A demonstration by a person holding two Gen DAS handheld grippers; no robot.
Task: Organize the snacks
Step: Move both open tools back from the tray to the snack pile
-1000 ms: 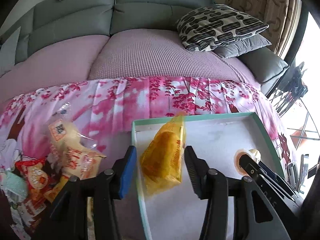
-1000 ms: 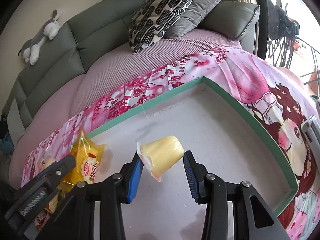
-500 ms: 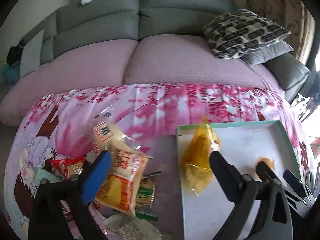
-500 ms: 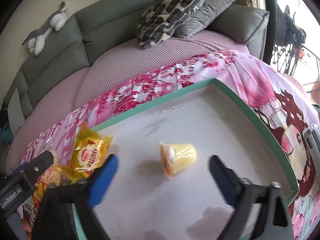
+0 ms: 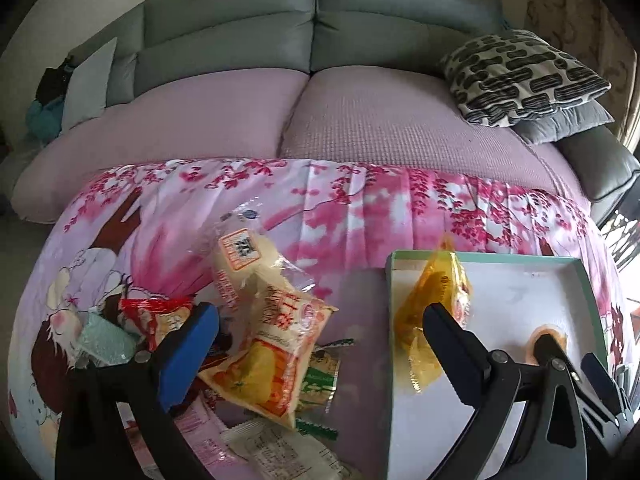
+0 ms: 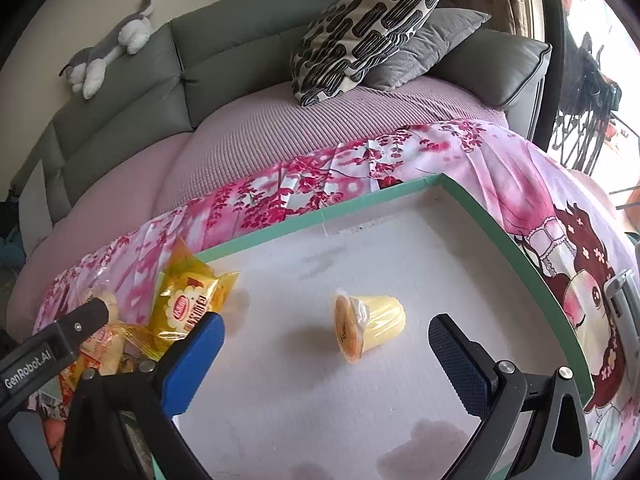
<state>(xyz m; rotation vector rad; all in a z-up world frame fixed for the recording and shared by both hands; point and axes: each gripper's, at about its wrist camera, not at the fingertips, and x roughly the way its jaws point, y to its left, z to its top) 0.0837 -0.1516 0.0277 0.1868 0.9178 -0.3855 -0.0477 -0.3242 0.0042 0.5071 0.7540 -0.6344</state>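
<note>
Sofa and pink floral cloth lie beyond; my right gripper [image 6: 326,354] and left gripper [image 5: 320,336], jaws just sprung wide, grip nothing, because jelly cup [image 6: 370,328] and yellow packet [image 5: 434,312] now rest inside the green-rimmed tray [image 6: 516,240], while unsorted snacks [image 5: 268,344] wait beside it.

A: L gripper [image 5: 316,344]: black frame, blue pad, silver screws?
B: Yes. R gripper [image 6: 326,354] same: ribbed blue pads [image 6: 460,364]. White "GenRobot.AI" lettering on L's black finger.

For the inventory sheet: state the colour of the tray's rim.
Teal green rim around a white floor; clearest in the right wrist view.
</note>
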